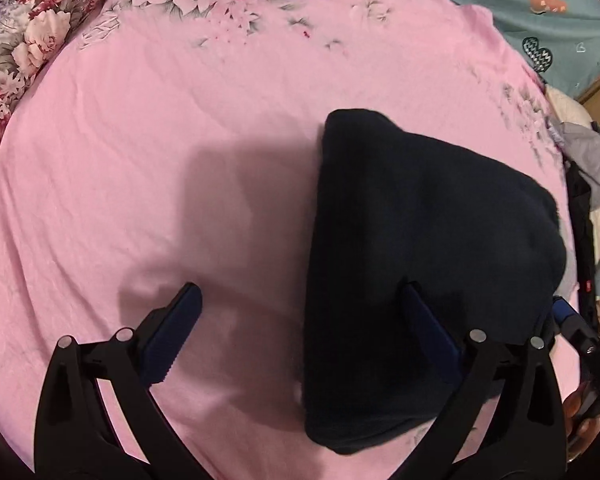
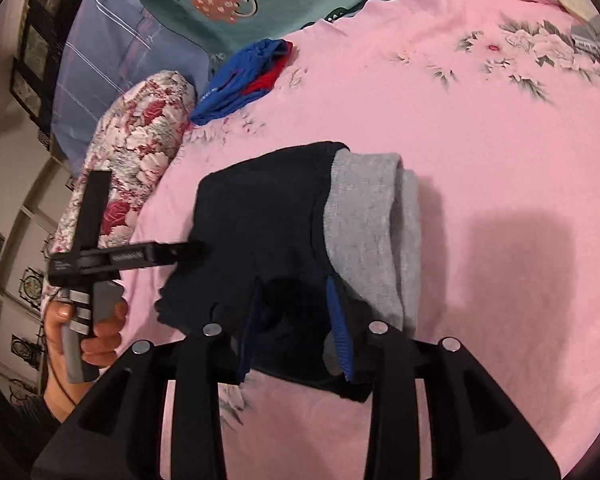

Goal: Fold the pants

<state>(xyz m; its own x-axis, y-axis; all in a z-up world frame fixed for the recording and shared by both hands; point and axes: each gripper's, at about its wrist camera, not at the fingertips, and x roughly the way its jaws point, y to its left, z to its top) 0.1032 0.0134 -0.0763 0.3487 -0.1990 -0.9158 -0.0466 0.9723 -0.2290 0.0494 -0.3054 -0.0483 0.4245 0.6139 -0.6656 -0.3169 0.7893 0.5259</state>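
The pants (image 2: 260, 232) lie as a compact dark bundle near the middle of the bed (image 1: 140, 160), on its pink floral sheet, already folded down to a thick packet with a grey band (image 2: 372, 240) of lining or waistband rolled out along one side. To my eye the folding itself looks nearly done, and this is the tidying stage: squaring the packet or letting go of it. The next move, I would judge, calls for both tools to clear the cloth without dragging a layer loose, or for a last press to flatten the top. The right gripper (image 2: 300, 328) hangs over the near edge of the bundle with its fingers partly spread, dark cloth lying between them; whether the pads press on it I cannot tell. The left gripper (image 1: 300, 336) has its fingers spread wide, one over bare sheet, the other over the bundle's edge, pinching nothing. Only the right wrist view shows the grey band, and the person's hand (image 2: 88, 332) on the left tool's handle; the left wrist view shows the bundle as plain dark cloth. Both views catch the blue and red garment (image 2: 244, 80) at the far edge.
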